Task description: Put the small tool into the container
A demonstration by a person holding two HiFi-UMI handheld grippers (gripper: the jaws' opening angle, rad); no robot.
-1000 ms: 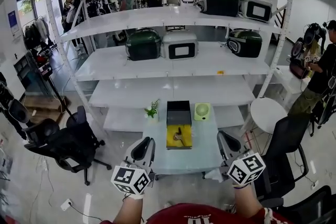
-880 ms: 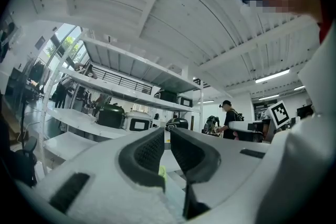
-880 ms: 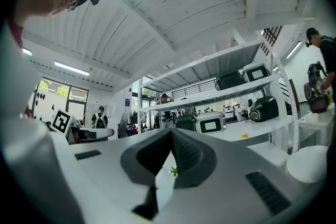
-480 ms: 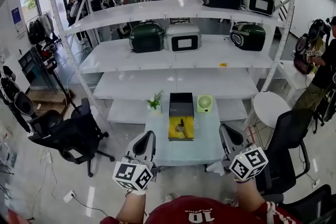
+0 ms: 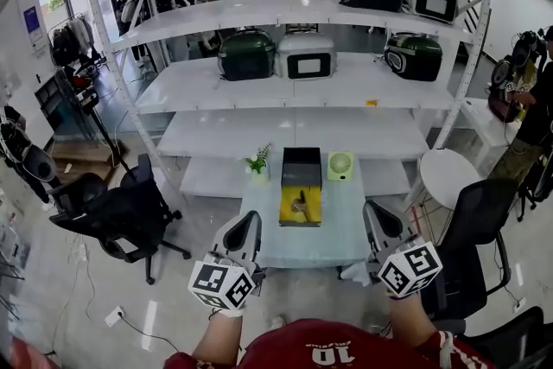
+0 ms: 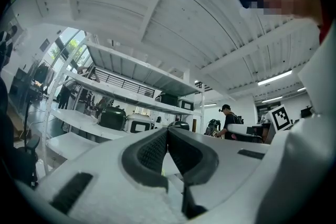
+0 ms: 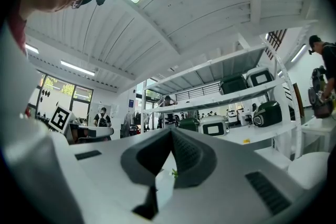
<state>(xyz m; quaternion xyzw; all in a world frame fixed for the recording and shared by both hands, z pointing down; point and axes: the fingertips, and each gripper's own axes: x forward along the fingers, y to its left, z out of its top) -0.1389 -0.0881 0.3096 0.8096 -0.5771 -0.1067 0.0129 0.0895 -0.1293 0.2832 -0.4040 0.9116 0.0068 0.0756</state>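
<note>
Small tool (image 5: 299, 205): on bench (image 5: 346, 231), ahead, midway between left tongs (image 5: 245, 227), just closed empty, and right tongs (image 5: 378, 219), together; container (image 5: 301, 166) just beyond.

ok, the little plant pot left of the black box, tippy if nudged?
Probably. The pot looks small and narrow with sprigs rising above it, so likely light and top-heavy. It stands on a smooth table, so a low push might slide it instead. Too small to judge more.
</note>
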